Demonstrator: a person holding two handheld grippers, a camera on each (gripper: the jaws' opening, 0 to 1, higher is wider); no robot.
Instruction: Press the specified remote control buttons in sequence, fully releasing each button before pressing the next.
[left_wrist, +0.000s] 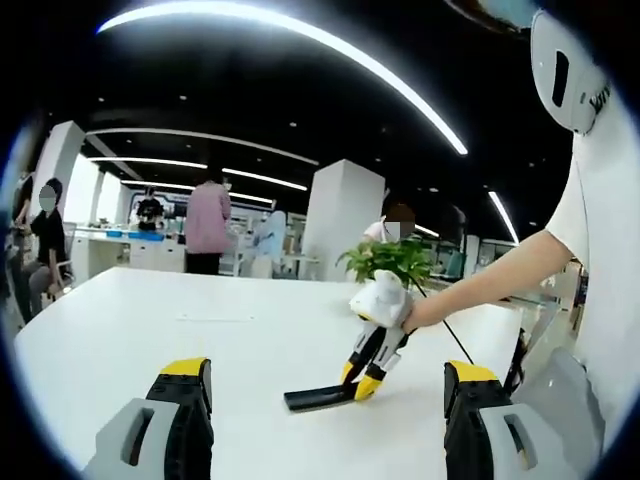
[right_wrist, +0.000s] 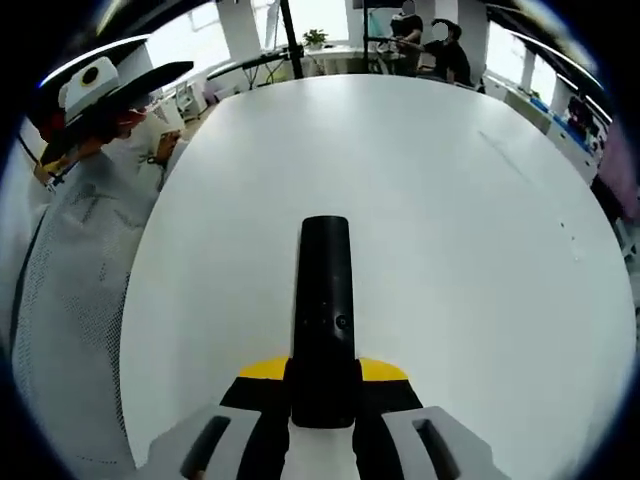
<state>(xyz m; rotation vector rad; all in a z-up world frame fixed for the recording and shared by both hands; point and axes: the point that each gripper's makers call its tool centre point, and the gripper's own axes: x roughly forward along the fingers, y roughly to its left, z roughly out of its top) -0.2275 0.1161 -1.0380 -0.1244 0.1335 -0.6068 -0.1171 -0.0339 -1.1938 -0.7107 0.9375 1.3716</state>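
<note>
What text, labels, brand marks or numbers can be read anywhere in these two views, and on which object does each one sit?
None can be read.
Remote control: small button marks on its black face, too small to read.
White headgear on the person: dark lettering at its edge, cut off and blurred, unreadable.
White table: no print visible.
Background desks and screens: too distant and blurred to show text.

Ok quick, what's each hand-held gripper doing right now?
Left hand-held gripper: open, holding nothing, above the table.
Right hand-held gripper: shut on the remote control, which lies on the table.
</note>
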